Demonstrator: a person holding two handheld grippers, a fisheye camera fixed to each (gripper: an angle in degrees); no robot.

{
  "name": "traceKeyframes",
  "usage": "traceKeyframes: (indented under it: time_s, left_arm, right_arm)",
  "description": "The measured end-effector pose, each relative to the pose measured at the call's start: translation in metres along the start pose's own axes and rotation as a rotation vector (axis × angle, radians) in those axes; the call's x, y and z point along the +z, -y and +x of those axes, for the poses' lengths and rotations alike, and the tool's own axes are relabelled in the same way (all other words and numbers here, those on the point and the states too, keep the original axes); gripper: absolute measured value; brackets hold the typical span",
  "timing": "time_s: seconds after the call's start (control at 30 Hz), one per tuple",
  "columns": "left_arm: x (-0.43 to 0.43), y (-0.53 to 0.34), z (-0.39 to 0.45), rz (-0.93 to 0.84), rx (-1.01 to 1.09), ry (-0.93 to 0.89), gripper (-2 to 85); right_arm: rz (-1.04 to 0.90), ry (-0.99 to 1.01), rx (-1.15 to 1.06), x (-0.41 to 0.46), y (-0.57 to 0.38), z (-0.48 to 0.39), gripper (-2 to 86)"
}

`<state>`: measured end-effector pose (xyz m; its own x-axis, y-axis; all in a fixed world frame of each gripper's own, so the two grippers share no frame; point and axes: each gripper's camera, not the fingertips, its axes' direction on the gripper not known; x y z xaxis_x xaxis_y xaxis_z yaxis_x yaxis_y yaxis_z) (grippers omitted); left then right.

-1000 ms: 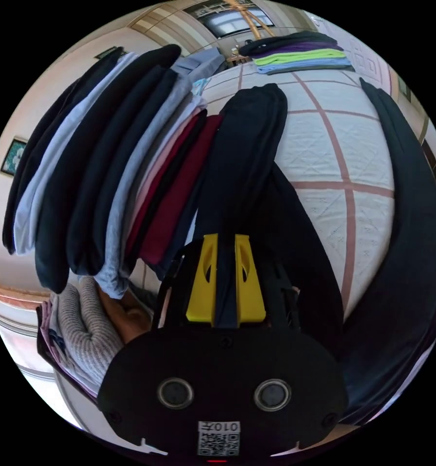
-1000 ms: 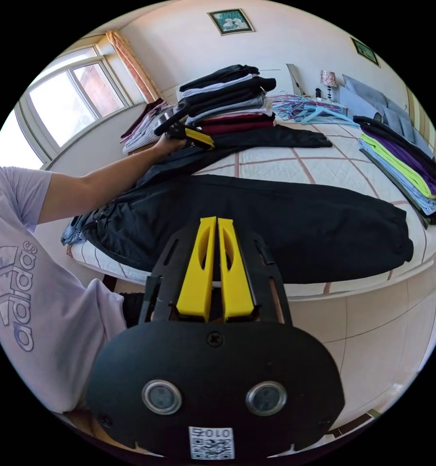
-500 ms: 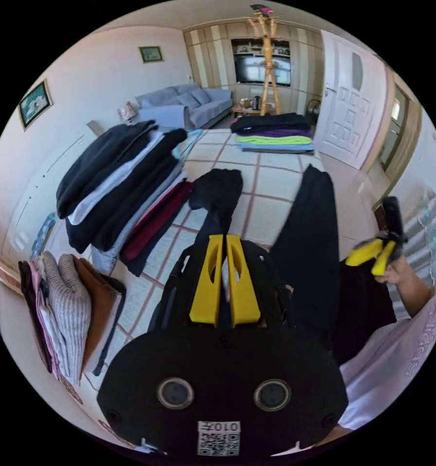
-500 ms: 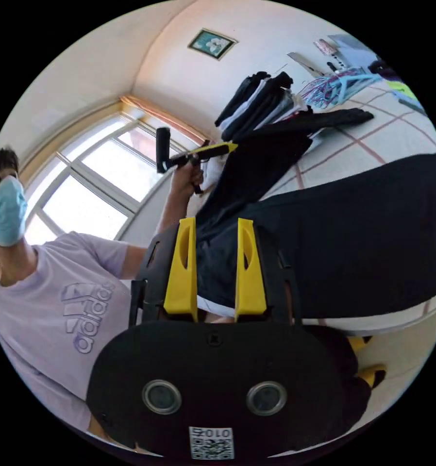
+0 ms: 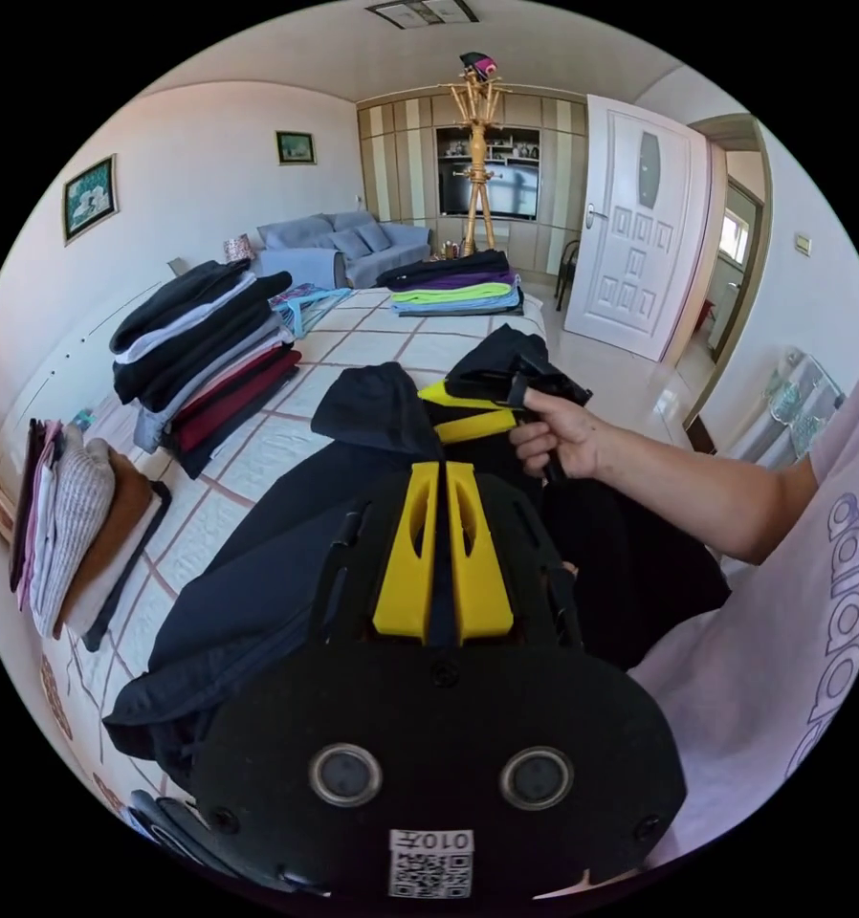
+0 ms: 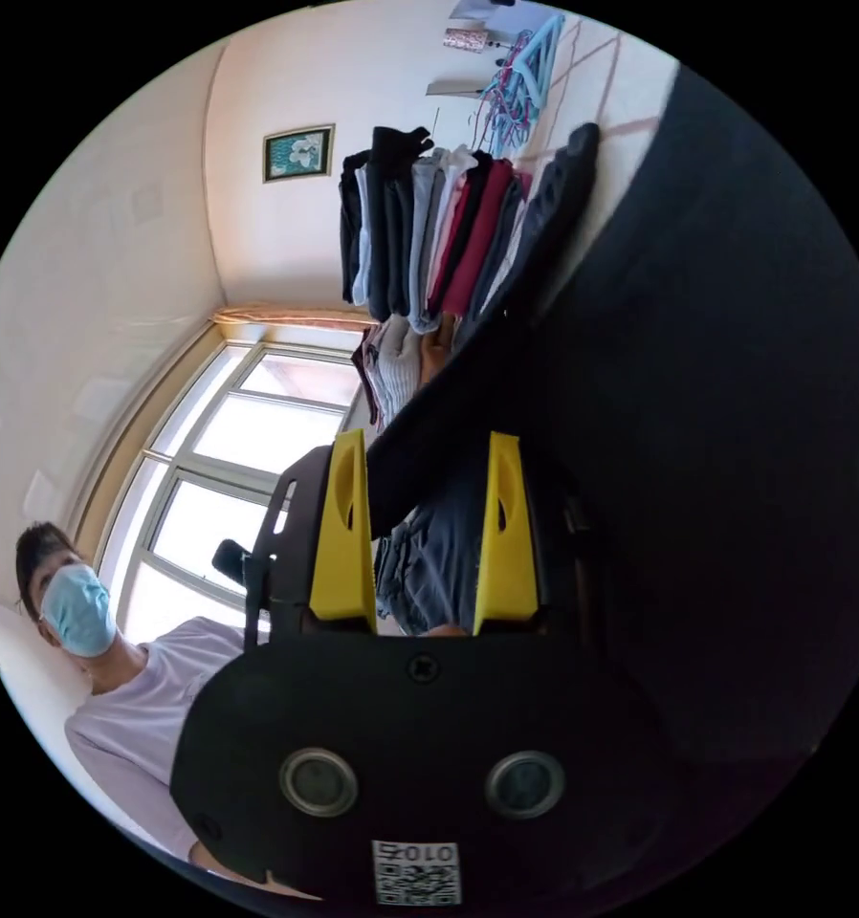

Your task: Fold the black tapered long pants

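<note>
Hiding bed, black pants [image 6: 716, 430] (edges cropped)

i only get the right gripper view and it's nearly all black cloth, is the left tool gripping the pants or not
observer: Yes. In the left gripper view the left tool has its jaws closed on a fold of the black pants.
operator: where's my right tool compared to that one
observer: The right tool sits just beyond the left one, over the bed, gripped by a hand, with part of the pants draped over its top.
operator: what's at the far end of the bed
observer: A flat stack of folded clothes with a bright green layer in it.
</note>
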<state>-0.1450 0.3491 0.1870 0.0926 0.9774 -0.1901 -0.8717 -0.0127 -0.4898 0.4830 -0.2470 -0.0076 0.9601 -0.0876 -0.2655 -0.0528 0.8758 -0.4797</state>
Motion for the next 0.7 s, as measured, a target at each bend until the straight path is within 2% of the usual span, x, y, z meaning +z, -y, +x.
traceKeyframes:
  time_s: [0.13, 0.27, 0.33, 0.43, 0.53, 0.6, 0.67, 0.7]
  left_arm:
    - [-0.031, -0.008, 0.004, 0.046, 0.034, 0.047, -0.1]
    - [-0.045, -0.020, 0.005, 0.054, 0.041, 0.073, -0.1]
    - [-0.049, -0.022, 0.004, 0.059, 0.035, 0.081, -0.1]
    - [-0.044, -0.019, -0.001, 0.040, 0.037, 0.078, 0.0]
    - [-0.033, -0.010, -0.005, 0.039, 0.052, 0.080, -0.1]
    - [-0.023, -0.004, -0.007, 0.044, 0.066, 0.081, -0.1]
    - [-0.003, 0.003, -0.010, 0.028, 0.083, 0.049, -0.1]
    - [0.004, 0.003, -0.010, 0.016, 0.084, 0.048, -0.1]
  right_arm:
    - [0.034, -0.163, 0.023, 0.001, 0.045, -0.003, 15.4]
    - [0.054, -0.360, 0.079, 0.005, 0.084, -0.005, 8.4]
    - [0.044, -0.388, 0.059, 0.004, 0.096, -0.016, 5.0]
    - [0.026, -0.458, -0.108, -0.010, 0.108, -0.067, 3.9]
    - [0.072, -0.576, -0.424, -0.046, 0.092, -0.135, 3.7]
    - [0.192, -0.628, -0.651, -0.090, 0.052, -0.163, 3.6]
    - [0.299, -0.693, -0.635, -0.125, 0.023, -0.149, 3.6]
    - [0.322, -0.725, -0.541, -0.146, 0.009, -0.124, 3.6]
